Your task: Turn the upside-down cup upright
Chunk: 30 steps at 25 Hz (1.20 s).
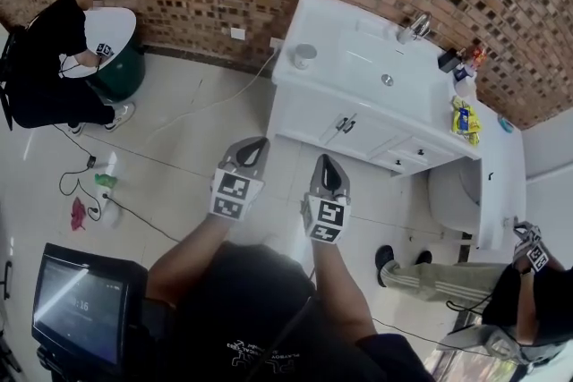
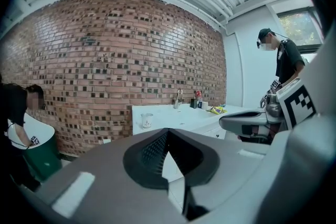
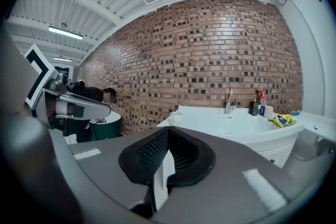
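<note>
Both grippers are pointing forward side by side, well short of the white vanity. The left gripper (image 1: pixel 258 142) is showing its jaws drawn together at the tips in its own view (image 2: pixel 168 131), with nothing between them. The right gripper (image 1: pixel 324 159) is likewise sitting fully closed and empty, its ribbed pads meeting in the right gripper view (image 3: pixel 168 130). Neither one is touching anything.

Each gripper is carrying a cube with black-and-white square markers, the clearest print in the scene. A monitor (image 1: pixel 76 307) behind and to the left of the left gripper is glowing with pale figures too faint to read. A yellow packet (image 1: pixel 464 119), far ahead and to the right of the right gripper, is showing blue print too small to make out.

The cup (image 1: pixel 304 55) is standing well ahead of both grippers, on the near left corner of the vanity counter (image 1: pixel 358 94), roughly in line with the gap between the two. From the left gripper it is appearing just above and left of the closed tips (image 2: pixel 147 120); from the right gripper it is sitting almost straight above the tips (image 3: pixel 176 117). It is pale with a small printed motif that is not legible, and which end is up cannot be told at this range. A faucet (image 3: pixel 229 100) is rising farther along the counter, to the right of the cup.
</note>
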Each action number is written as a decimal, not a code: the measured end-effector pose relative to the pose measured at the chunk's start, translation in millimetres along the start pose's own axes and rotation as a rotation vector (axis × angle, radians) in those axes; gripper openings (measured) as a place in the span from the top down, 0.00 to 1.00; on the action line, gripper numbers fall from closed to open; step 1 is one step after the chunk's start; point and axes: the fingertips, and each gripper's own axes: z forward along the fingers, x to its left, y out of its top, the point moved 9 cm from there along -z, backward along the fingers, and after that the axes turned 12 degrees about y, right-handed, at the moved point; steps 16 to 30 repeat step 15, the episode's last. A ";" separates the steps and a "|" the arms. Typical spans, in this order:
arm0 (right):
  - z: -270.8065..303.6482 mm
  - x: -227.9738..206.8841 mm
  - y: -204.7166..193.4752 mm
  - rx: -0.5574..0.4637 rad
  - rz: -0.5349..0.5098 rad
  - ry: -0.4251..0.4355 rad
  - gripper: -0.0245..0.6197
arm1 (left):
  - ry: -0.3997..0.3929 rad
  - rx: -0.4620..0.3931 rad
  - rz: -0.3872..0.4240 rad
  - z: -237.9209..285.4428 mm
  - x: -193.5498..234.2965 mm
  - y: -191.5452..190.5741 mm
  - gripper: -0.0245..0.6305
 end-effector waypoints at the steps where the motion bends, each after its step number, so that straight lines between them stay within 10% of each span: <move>1: 0.1 0.9 0.4 -0.001 0.000 0.001 0.95 | -0.002 -0.001 0.000 -0.2 0.1 0.5 0.97; 30: 4.0 7.9 5.8 -0.018 -0.003 0.018 0.95 | -0.011 -0.008 0.002 -0.8 -1.6 -0.2 0.97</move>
